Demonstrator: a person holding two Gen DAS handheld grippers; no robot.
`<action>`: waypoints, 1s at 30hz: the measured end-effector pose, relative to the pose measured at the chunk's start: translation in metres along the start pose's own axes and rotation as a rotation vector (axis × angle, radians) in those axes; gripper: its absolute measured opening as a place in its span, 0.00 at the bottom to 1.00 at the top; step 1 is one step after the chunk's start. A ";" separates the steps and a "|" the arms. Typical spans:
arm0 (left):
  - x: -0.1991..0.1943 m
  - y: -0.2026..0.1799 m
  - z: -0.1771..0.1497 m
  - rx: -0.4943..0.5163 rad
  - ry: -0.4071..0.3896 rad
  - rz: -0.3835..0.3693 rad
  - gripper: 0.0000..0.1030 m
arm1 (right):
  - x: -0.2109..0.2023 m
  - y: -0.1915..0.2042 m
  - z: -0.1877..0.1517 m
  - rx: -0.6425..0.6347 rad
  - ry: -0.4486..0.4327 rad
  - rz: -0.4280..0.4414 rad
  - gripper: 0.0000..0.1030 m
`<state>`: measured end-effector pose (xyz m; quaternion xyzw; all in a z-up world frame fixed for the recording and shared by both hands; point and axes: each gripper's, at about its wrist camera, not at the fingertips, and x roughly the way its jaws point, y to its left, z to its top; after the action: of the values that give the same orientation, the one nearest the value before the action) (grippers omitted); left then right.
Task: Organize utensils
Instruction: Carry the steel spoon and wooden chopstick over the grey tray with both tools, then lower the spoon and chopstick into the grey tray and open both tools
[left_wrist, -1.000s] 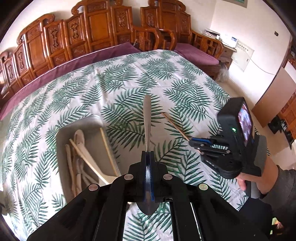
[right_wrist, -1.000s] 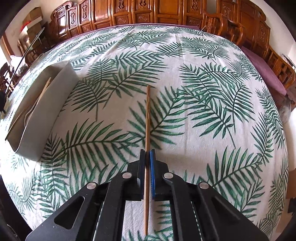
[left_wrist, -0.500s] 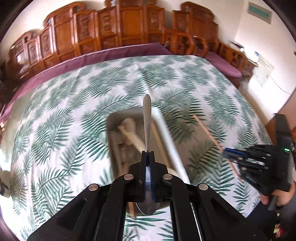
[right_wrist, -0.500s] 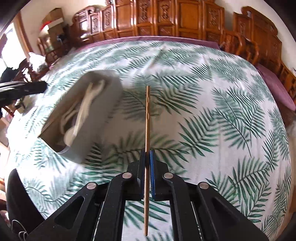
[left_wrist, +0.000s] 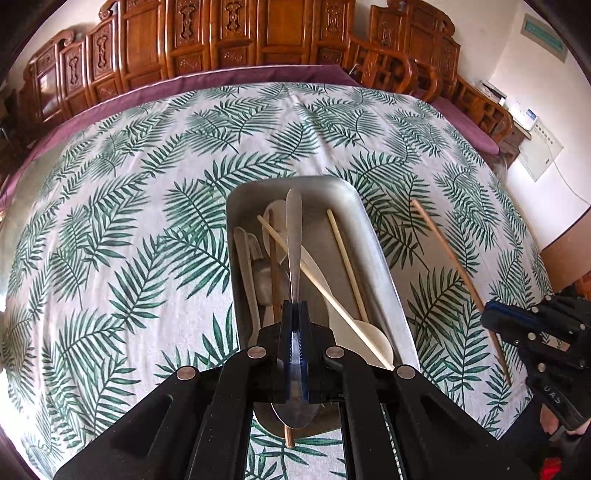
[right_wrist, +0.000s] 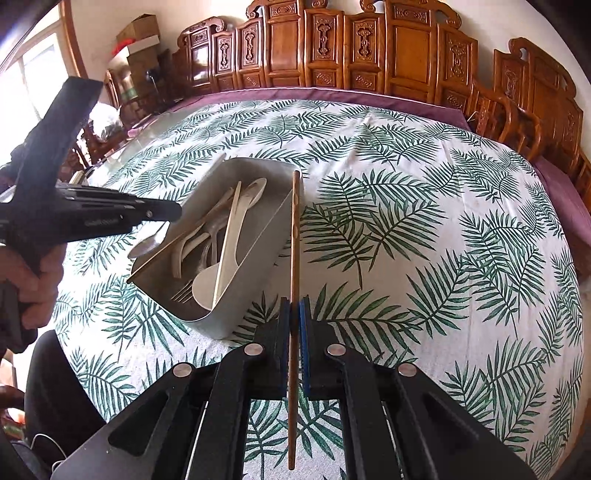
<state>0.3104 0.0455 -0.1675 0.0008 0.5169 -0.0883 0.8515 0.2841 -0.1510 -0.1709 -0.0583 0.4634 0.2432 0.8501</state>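
The left hand-held gripper (left_wrist: 294, 314) is carrying its metal spoon (left_wrist: 294, 236) from the bare desk right of the grey tray (left_wrist: 384, 266) to directly above the tray. The right hand-held gripper (right_wrist: 294, 314) is lifting its wooden chopstick (right_wrist: 294, 236) leftward, now just beside the tray's right wall.

A palm-leaf tablecloth (right_wrist: 406, 229) covered the table. Behind it stood carved wooden chairs (right_wrist: 332, 48). Cardboard boxes (right_wrist: 138, 27) sat left of the chairs.
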 end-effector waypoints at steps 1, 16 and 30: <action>0.002 0.000 0.000 -0.002 0.003 0.002 0.02 | 0.000 -0.001 0.000 0.000 0.000 -0.001 0.06; 0.020 0.009 -0.010 -0.056 0.056 -0.027 0.02 | 0.002 0.001 -0.002 -0.002 0.005 0.003 0.06; 0.015 -0.002 -0.003 -0.055 0.031 -0.037 0.02 | 0.004 0.016 0.010 -0.009 -0.007 0.034 0.06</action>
<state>0.3139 0.0417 -0.1819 -0.0307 0.5321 -0.0900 0.8413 0.2863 -0.1320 -0.1662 -0.0536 0.4603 0.2598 0.8472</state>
